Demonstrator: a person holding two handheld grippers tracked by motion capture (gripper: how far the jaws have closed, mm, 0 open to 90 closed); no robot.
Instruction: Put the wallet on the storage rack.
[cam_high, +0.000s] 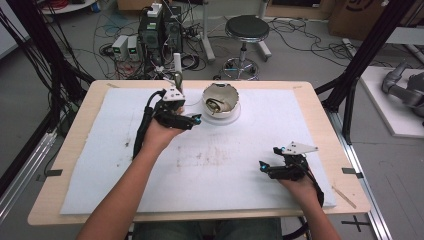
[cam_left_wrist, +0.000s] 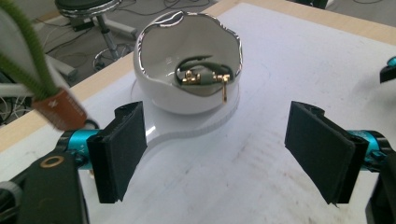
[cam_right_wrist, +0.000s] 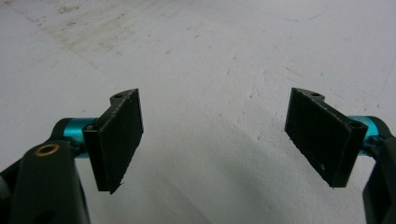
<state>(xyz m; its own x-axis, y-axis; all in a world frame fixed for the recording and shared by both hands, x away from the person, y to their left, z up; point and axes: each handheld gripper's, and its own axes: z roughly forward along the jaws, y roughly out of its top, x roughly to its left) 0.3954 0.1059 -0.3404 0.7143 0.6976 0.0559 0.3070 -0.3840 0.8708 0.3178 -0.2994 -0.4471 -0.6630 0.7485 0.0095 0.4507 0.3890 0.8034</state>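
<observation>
White foam-like sheet (cam_high: 215, 165), matte and marked with faint brown smudges near its middle, covers most of a pale wooden table (cam_high: 320, 105). Toward the far side of the sheet stands a glossy white ceramic bowl (cam_high: 219, 98) with a wavy, silver-edged rim, resting on a flat white round base (cam_high: 231, 116). Inside the bowl lies a small tangle of dark cord with shiny gold-coloured metal fittings (cam_left_wrist: 205, 77); one thin gold piece hangs over a dip in the rim.

The left gripper (cam_high: 187, 120) is held just beside the bowl, on its left, above the sheet. In the left gripper view its two flat, black, rubbery rectangular jaws stand wide apart with nothing between them, pointing at the bowl, which sits a little beyond them without touching. Turquoise metal collars join each jaw to the black body. At the upper left of that view a fuzzy green cord (cam_left_wrist: 28, 46) with a brown tag hangs close to the camera.

The right gripper (cam_high: 270, 162) is near the front right part of the sheet, well apart from the bowl. Its black jaws are likewise spread wide and empty over bare, slightly pitted white surface.

Beyond the table, a round black stool (cam_high: 246, 27) stands on a grey floor strewn with cables.
</observation>
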